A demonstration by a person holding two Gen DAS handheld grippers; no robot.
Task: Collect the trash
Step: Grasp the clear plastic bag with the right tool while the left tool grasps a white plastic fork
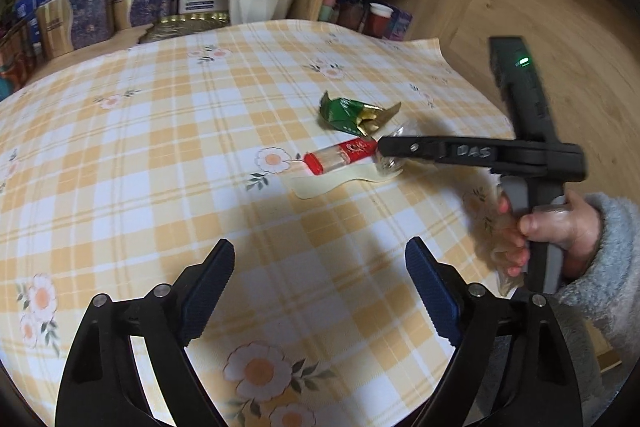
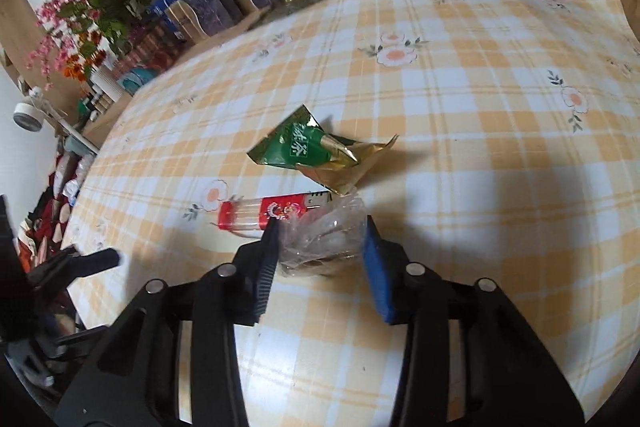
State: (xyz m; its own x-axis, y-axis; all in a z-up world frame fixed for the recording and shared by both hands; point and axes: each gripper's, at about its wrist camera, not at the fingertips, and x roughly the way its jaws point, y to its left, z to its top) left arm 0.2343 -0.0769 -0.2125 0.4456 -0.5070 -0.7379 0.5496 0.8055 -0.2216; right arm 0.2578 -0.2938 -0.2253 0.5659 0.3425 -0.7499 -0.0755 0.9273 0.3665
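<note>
Right gripper [image 2: 320,247]: jaws narrowed around a crumpled clear plastic wrapper [image 2: 320,235] on the checked tablecloth [image 2: 480,107]. Red lighter [image 2: 272,213] at its 10 o'clock; green-gold packet [image 2: 316,151] at 12 o'clock. Left gripper [image 1: 320,291]: wide, empty, above bare cloth.

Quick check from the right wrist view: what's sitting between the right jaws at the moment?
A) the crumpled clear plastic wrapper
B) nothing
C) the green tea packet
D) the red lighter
A: the crumpled clear plastic wrapper sits between the right gripper jaws, while the red lighter and green tea packet lie beyond it.
</note>
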